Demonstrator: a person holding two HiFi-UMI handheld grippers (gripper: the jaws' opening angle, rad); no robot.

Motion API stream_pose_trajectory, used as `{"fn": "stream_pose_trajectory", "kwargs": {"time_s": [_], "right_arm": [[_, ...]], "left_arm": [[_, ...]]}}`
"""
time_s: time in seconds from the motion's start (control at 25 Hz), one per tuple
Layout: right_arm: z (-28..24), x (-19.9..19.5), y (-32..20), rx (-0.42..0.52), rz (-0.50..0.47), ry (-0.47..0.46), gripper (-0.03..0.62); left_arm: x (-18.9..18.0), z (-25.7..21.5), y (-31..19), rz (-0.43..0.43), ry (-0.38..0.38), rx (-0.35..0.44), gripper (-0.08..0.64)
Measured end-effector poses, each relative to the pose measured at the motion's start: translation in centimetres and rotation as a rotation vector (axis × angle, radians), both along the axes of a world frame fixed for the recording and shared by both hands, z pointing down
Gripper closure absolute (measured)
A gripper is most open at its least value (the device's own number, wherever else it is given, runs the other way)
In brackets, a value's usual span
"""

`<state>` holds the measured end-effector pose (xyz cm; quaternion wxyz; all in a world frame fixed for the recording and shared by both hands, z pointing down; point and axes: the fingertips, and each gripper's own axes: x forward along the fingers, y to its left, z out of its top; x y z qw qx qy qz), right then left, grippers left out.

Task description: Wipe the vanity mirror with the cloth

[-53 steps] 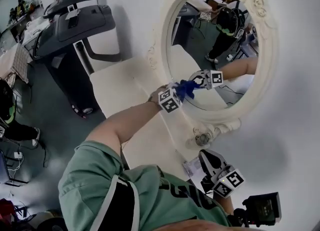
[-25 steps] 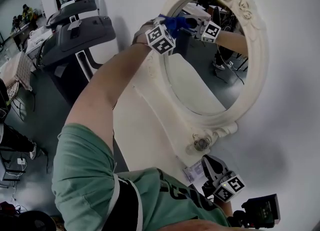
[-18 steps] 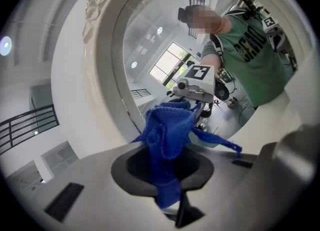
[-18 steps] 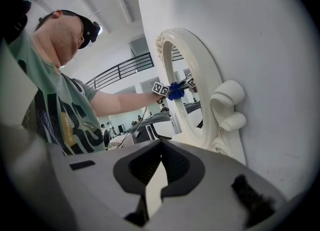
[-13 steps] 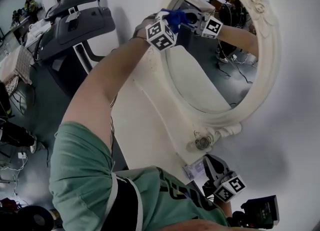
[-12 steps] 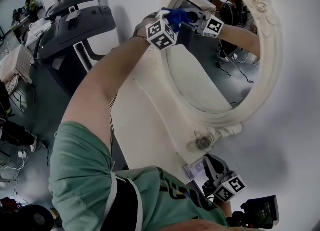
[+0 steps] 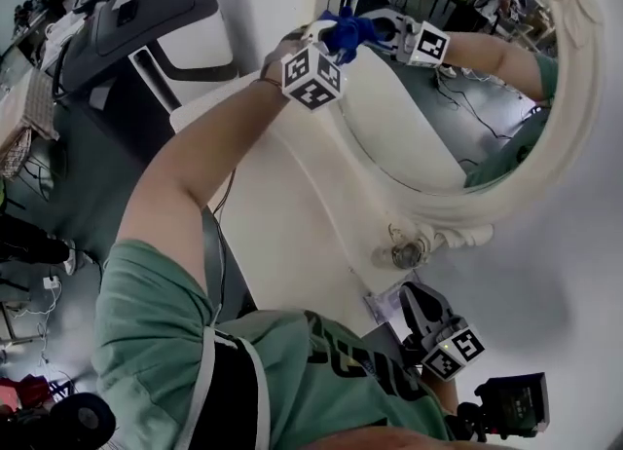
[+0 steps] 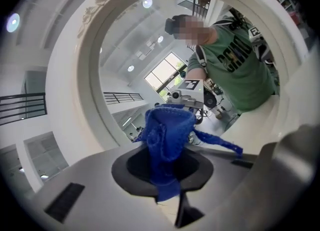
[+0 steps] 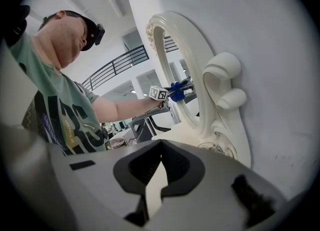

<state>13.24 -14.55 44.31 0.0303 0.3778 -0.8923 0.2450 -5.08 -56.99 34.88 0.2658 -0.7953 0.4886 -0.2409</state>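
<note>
Two grippers are in view. The left gripper (image 7: 338, 41) is raised at the upper centre of the head view. Its jaws are pinched on a blue cloth (image 7: 348, 29), and the left gripper view shows the cloth bunched between them with a loose tail hanging out to the right. The cloth is against the glass of the vanity mirror (image 7: 419, 122), close to the inner edge of its upper left side, where it meets its own reflection. The mirror is oval, set in an ornate cream frame (image 7: 560, 161) on a white wall, above a cream vanity top (image 7: 277, 214). The right gripper (image 7: 415, 294) sits low at the lower right of the head view, below the frame's base and clear of the mirror. Its jaws are pressed together with nothing between them. A dark treadmill (image 7: 146, 0) stands at upper left.
</note>
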Motion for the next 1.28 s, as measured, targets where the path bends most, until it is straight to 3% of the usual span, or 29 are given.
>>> {"fn": "stream_pose_trajectory", "kwargs": {"time_s": [0.28, 0.48, 0.8, 0.88, 1.0, 1.16, 1.28], "right_arm": [[0.1, -1.1, 0.6, -0.042, -0.015, 0.023, 0.58], [0.1, -1.6, 0.8, -0.052, -0.022, 0.033, 0.58], [-1.3, -2.1, 0.6, -0.022, -0.003, 0.04, 0.58], [-1.9, -1.3, 1.6, 0.005, -0.003, 0.086, 0.58], [-3.7, 0.0, 2.7, 0.051, 0.016, 0.137, 0.58], [-4.7, 1.1, 4.4, 0.062, 0.047, 0.15, 0.58], [-4.7, 2.1, 4.8, 0.071, 0.067, 0.149, 0.58]], "left_arm": [[6.6, 11.9, 8.4, 0.103, 0.016, -0.141, 0.483], [12.8, 20.0, 15.5, 0.28, -0.114, -0.234, 0.482], [13.1, 22.0, 16.0, 0.383, -0.232, -0.291, 0.483], [12.6, 21.1, 16.1, 0.367, -0.206, -0.31, 0.48], [9.5, 15.4, 13.0, 0.27, -0.056, -0.291, 0.479], [2.4, 3.3, 6.6, 0.098, 0.137, -0.148, 0.479], [-1.2, -5.3, 2.6, 0.007, 0.209, -0.022, 0.479]]}}
